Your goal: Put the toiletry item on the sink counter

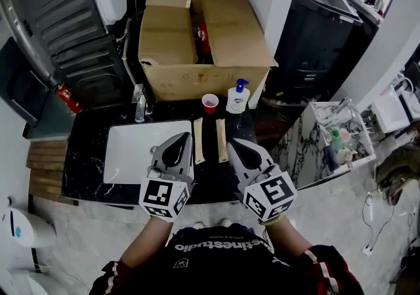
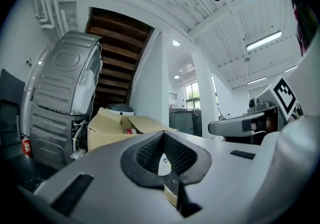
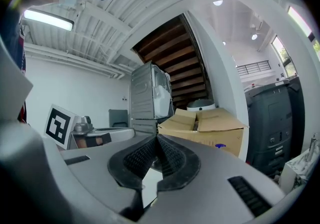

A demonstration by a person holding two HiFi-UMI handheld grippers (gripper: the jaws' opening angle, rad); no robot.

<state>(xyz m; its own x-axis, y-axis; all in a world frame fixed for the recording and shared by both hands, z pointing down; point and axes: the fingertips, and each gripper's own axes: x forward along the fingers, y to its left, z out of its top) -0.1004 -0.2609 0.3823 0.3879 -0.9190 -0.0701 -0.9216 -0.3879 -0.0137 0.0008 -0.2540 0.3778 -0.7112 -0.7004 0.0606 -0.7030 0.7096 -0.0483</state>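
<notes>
Two long tan toiletry boxes [image 1: 199, 140] [image 1: 222, 140] lie side by side on the black marble counter [image 1: 85, 162], just right of the white sink basin [image 1: 131, 149]. A white soap bottle with a blue pump [image 1: 238, 96] stands behind them. My left gripper [image 1: 183, 142] hovers level above the basin's right edge, jaws shut with nothing between them; the left gripper view [image 2: 164, 140] shows only a sliver of the bottle and a tan box through the jaw slit. My right gripper [image 1: 237, 146] hangs beside it, also shut and empty [image 3: 156, 143].
A red cup [image 1: 210, 102] stands left of the soap bottle. A chrome faucet [image 1: 139, 103] sits behind the basin. A large open cardboard box [image 1: 203, 37] fills the back. A second marble-patterned basin unit with bottles [image 1: 341, 131] stands at the right, a grey machine [image 1: 65, 18] at the left.
</notes>
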